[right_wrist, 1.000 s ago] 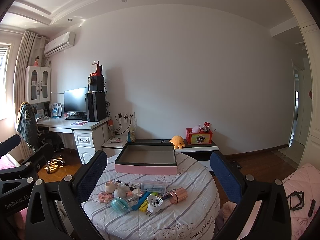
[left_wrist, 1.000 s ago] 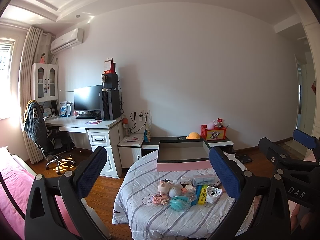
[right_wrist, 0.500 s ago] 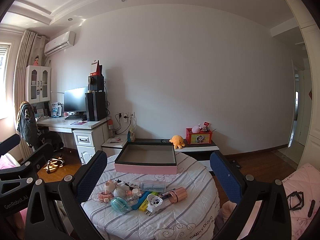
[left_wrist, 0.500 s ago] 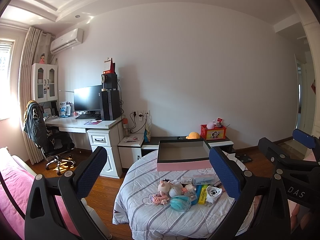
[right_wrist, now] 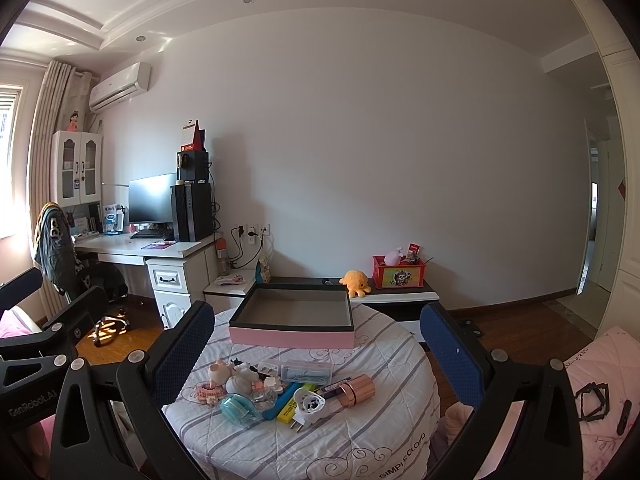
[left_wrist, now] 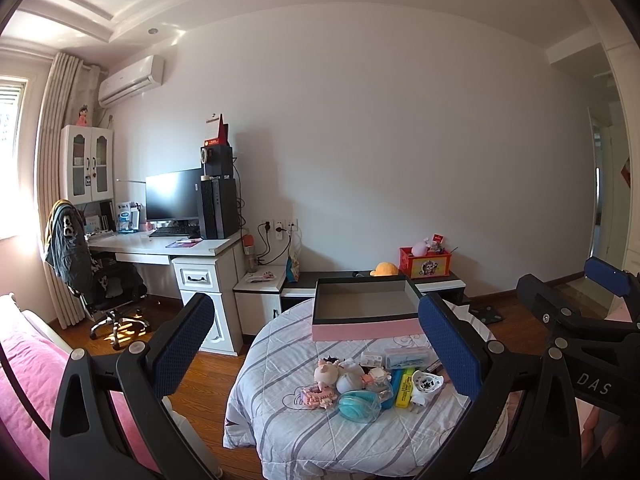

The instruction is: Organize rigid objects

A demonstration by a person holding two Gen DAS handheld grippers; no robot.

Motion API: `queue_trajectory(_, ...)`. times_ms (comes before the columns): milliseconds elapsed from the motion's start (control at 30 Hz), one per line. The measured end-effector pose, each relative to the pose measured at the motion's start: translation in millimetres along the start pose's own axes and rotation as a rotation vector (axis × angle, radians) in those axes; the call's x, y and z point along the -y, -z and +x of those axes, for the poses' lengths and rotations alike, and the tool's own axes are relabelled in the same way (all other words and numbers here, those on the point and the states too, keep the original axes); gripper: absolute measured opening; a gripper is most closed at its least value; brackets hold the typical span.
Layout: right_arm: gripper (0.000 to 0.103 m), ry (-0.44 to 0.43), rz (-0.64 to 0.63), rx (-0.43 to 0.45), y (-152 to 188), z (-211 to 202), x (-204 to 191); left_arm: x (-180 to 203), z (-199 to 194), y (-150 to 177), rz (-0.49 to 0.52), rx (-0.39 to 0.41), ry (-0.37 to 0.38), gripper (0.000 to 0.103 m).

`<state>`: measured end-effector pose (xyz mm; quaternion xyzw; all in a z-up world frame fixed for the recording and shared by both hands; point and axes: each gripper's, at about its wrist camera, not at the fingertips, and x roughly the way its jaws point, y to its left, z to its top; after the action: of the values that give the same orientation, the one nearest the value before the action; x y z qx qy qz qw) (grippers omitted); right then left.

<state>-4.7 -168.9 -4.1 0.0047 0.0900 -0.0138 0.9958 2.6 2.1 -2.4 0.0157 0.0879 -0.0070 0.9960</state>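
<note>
One round desk (right_wrist: 360,432), draped in a striped quilt, carries everything. At its far side sits one shallow pink box (right_wrist: 292,326) with dark inner walls, open-topped and empty. In front of it lies one cluster of small things: one clear case (right_wrist: 306,372), one copper-coloured cylinder (right_wrist: 356,390), one white plug (right_wrist: 310,404), one teal oval case (right_wrist: 238,408), one yellow marker (right_wrist: 287,410), one pink brick toy (right_wrist: 208,391) and a pig figure (right_wrist: 219,372). Both claws hang short of the desk, well apart from the cluster: the left claw (left_wrist: 320,350) gapes wide, holding nothing; the right claw (right_wrist: 316,354) is likewise spread and empty.
</note>
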Motion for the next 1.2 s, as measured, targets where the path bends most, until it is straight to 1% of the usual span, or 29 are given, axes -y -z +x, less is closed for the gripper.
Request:
queue_trajectory(233, 0.103, -0.007, 0.001, -0.017, 2, 16, 2, 1, 21, 7, 0.015, -0.026, 0.010, 0.103)
queue_trajectory(400, 0.103, -0.001, 0.018, -0.041, 14, 37, 11, 2, 52, 20, 0.020, -0.061, 0.024, 0.103)
queue_trajectory(500, 0.103, 0.011, 0.022, -0.082, 29, 58, 20, 1, 77, 39, 0.026, -0.117, 0.045, 0.103)
queue_trajectory(567, 0.103, 0.016, 0.026, -0.122, 44, 74, 26, 4, 97, 57, 0.032, -0.174, 0.064, 0.103)
queue_trajectory(700, 0.103, -0.007, 0.043, -0.231, 82, 109, 38, 12, 135, 103, 0.038, -0.304, 0.098, 0.103)
queue_trajectory(800, 0.103, -0.013, 0.042, -0.319, 110, 133, 44, 20, 161, 133, 0.055, -0.381, 0.100, 0.103)
queue_trajectory(933, 0.103, -0.026, 0.049, -0.395, 136, 159, 52, 28, 190, 161, 0.058, -0.444, 0.104, 0.103)
queue_trajectory(1067, 0.103, -0.046, 0.062, -0.434, 152, 178, 60, 33, 213, 180, 0.057, -0.507, 0.118, 0.103)
queue_trajectory(1133, 0.103, -0.050, 0.066, -0.452, 156, 184, 63, 34, 221, 187, 0.039, -0.526, 0.150, 0.101)
queue_trajectory(1200, 0.103, -0.052, 0.071, -0.460, 159, 189, 65, 35, 228, 190, 0.029, -0.529, 0.174, 0.098)
